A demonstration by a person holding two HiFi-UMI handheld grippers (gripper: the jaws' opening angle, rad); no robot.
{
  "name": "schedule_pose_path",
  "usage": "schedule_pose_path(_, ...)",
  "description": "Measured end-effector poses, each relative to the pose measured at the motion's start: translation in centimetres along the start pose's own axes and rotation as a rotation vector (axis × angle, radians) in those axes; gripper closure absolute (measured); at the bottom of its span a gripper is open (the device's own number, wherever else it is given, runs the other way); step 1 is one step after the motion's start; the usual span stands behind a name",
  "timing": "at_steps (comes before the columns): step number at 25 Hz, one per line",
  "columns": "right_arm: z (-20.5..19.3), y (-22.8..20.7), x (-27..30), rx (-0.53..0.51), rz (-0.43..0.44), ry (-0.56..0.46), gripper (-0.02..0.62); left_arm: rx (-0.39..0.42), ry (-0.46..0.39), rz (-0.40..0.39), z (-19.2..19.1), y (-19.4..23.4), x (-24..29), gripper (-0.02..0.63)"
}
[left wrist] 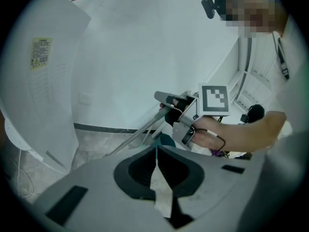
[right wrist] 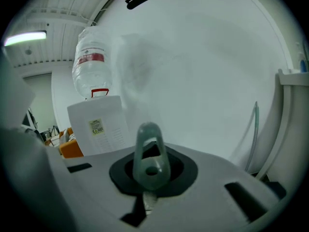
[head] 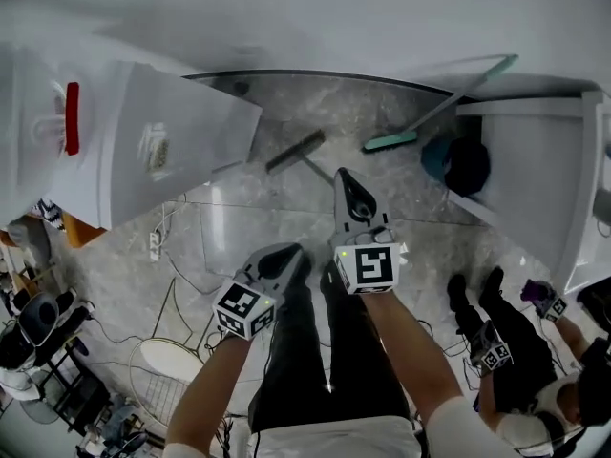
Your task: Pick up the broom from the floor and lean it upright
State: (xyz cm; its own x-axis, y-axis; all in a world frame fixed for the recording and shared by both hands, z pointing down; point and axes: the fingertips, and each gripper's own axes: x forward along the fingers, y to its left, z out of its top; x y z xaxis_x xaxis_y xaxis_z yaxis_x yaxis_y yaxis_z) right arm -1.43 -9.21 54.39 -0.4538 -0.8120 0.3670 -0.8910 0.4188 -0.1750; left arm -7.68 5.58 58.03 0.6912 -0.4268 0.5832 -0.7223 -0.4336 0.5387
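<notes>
broom (head: 296, 150): long axis slanted; head down, far-left; loop end near
right gripper (head: 343, 176): clamped on loop end
left gripper (head: 297, 255): closed; empty

Three cameras up: one on the head, one on each gripper.
My head view looks steeply down at the marble floor (head: 420, 208), left gripper (head: 291, 256) and right gripper (head: 346, 175) close beneath it. The left gripper view sits right behind its jaws, facing the white wall (left wrist: 145, 57), the other gripper near. The right gripper view faces that wall too, broom loop (right wrist: 150, 153) in close. All three catch the white water dispenser (head: 191, 132).
</notes>
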Motion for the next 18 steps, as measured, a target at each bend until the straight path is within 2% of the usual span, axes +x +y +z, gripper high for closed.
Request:
schedule_pose_path(9, 5.0, -0.4, 1.6, -0.074, 0.025, 0.004, 0.600, 0.006, -0.065, 0.038, 5.2, -0.2, -1.7, 0.595)
schedule_pose_path(18, 6.5, -3.0, 3.6, -0.084, -0.046, 0.045, 0.600, 0.076, -0.076, -0.016, 8.3, -1.2, -2.2, 0.594)
